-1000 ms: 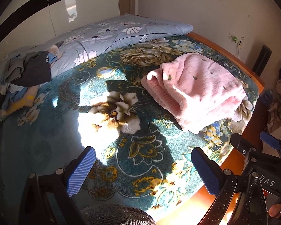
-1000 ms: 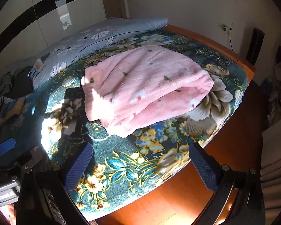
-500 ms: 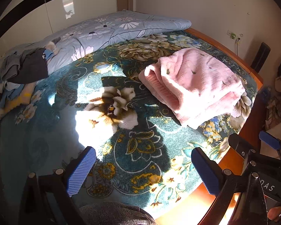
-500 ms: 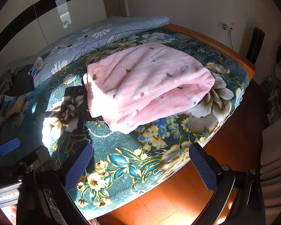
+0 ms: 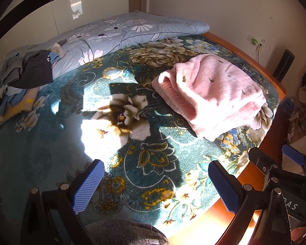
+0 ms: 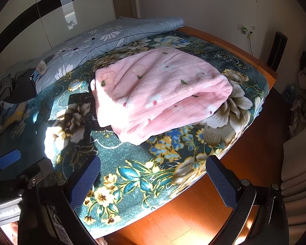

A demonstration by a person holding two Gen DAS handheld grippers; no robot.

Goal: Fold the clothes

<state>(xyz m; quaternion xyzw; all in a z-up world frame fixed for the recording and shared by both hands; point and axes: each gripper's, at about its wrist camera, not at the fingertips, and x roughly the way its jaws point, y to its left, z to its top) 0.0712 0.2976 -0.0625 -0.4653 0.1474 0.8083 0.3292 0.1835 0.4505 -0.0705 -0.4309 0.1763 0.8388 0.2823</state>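
A folded pink fleece garment (image 5: 212, 94) (image 6: 159, 94) lies on the teal floral bedspread (image 5: 95, 147) (image 6: 132, 171) near the bed's right corner. A heap of dark and grey clothes (image 5: 26, 71) (image 6: 18, 87) sits at the far left beside the quilt. My left gripper (image 5: 156, 185) hangs open over the near edge of the bed, well short of the pink garment, with nothing between its blue pads. My right gripper (image 6: 153, 181) is open too, above the bed's near corner, empty. The right gripper's body (image 5: 285, 175) shows at the right of the left wrist view.
A rolled blue flowered quilt (image 5: 124, 34) lies along the far side by the wardrobe. The orange wooden bed frame (image 5: 253, 59) borders the right side, with wooden floor (image 6: 244, 163) beyond. A wall socket with a cable (image 6: 244, 30) and a dark upright object (image 6: 277, 49) stand by the wall.
Both grippers have drawn back and risen a little from the bed, so the pink garment looks slightly farther. Both stay open and empty.
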